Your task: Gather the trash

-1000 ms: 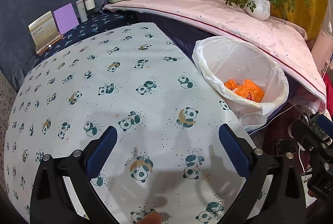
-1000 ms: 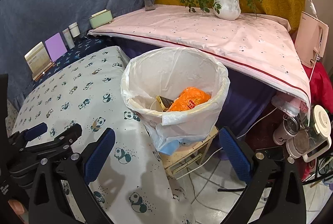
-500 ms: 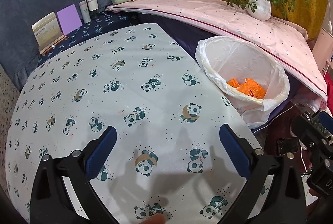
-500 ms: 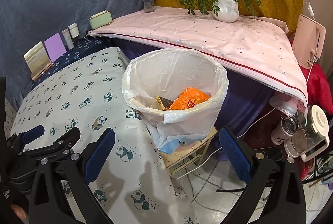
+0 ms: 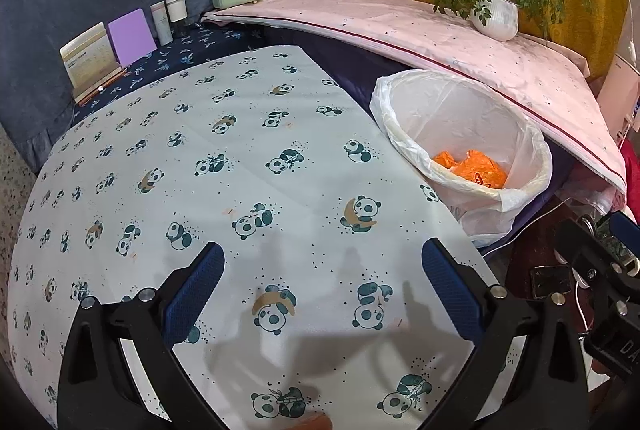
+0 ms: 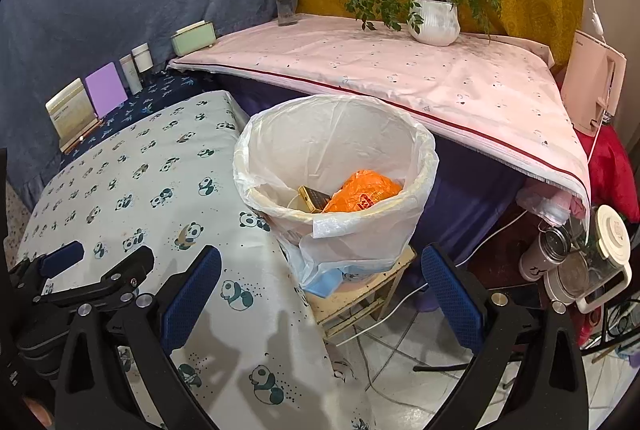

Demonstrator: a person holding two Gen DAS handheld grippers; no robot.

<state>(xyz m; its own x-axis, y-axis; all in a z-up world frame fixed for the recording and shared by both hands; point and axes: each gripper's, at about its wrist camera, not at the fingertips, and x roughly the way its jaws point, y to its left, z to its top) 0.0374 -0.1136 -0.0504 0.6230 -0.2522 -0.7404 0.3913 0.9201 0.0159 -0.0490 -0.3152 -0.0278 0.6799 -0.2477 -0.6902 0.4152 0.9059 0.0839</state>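
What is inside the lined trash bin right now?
In the trash bin: an orange plastic bag and a yellow-brown box beside it. Anything beneath them is hidden.

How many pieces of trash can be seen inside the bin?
2: an orange wrapper on the right side inside the trash bin, and a dark box just left of it. More may lie hidden underneath.

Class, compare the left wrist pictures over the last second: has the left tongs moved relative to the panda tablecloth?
Yes. The left tongs have drawn back slightly: the crescent-moon panda on the panda tablecloth, previously low between the blue pads, now sits higher and farther ahead.
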